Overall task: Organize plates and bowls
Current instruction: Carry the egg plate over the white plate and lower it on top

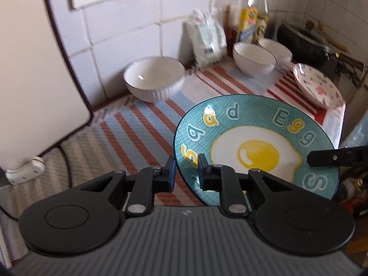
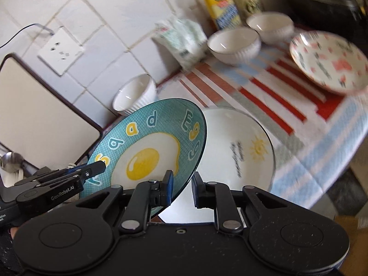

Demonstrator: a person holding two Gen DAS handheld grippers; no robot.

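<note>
A teal plate with a fried-egg picture is held tilted above the striped cloth. My left gripper is shut on its near left rim. My right gripper straddles the opposite rim of the same plate, jaws close around the edge. Under it lies a white plate with a sun drawing. A pink-patterned plate sits far right. Three white ribbed bowls stand by the wall: one on the left and two together at the back.
A striped cloth covers the counter. A white bag, oil bottles and a dark pot stand at the back. A beige appliance is on the left. The counter edge drops off at the right.
</note>
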